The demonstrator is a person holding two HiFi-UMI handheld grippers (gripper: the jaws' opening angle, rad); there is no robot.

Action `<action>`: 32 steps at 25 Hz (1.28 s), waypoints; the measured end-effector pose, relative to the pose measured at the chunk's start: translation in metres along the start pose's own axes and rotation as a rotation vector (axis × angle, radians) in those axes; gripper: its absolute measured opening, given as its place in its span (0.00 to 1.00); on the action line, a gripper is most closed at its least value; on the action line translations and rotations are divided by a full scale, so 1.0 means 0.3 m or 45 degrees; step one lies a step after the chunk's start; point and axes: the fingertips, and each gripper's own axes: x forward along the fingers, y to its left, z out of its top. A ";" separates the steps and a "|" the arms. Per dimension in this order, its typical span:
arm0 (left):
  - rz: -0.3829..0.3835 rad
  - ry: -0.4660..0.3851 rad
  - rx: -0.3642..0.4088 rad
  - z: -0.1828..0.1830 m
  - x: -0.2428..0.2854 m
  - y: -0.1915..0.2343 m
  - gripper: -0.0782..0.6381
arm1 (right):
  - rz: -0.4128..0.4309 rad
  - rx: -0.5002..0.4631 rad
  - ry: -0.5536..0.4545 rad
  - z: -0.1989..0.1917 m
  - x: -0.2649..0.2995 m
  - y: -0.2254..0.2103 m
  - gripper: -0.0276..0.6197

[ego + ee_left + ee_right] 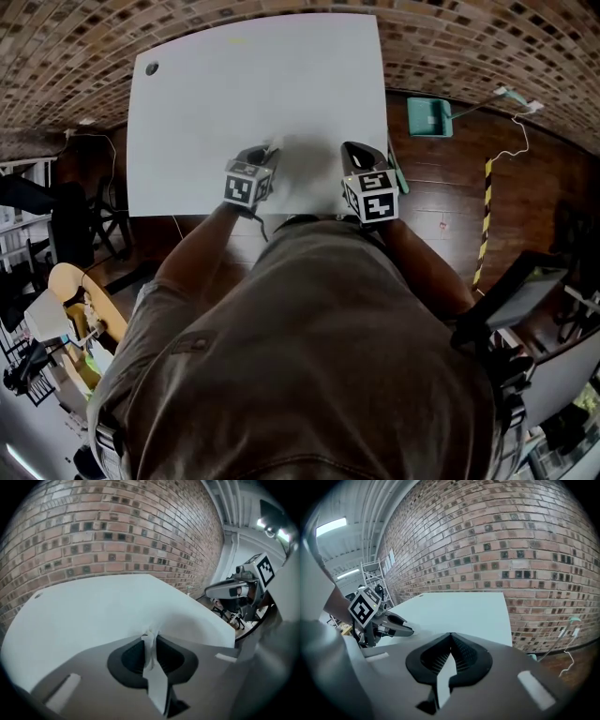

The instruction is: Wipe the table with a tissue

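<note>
The white table fills the middle of the head view. My left gripper hovers over its near edge, shut on a white tissue. In the left gripper view the tissue is pinched between the jaws, a small tuft sticking out at the tips above the table. My right gripper is beside it, to the right, over the near right part of the table. Its jaws are shut with nothing between them. The right gripper view shows the left gripper low over the table.
A small dark round mark sits at the table's far left corner. A green dustpan lies on the wooden floor right of the table. A brick wall stands beyond the far edge. Chairs and clutter are at left.
</note>
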 end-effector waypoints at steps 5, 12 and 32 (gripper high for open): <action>-0.098 0.018 0.010 -0.040 0.003 -0.058 0.16 | -0.014 0.008 0.004 -0.003 -0.001 0.033 0.06; -0.208 0.041 0.058 -0.086 -0.009 -0.132 0.16 | -0.045 0.033 0.006 -0.023 -0.005 0.062 0.06; -0.505 0.068 0.104 -0.110 -0.121 -0.277 0.16 | -0.106 0.033 0.016 -0.037 -0.016 0.151 0.06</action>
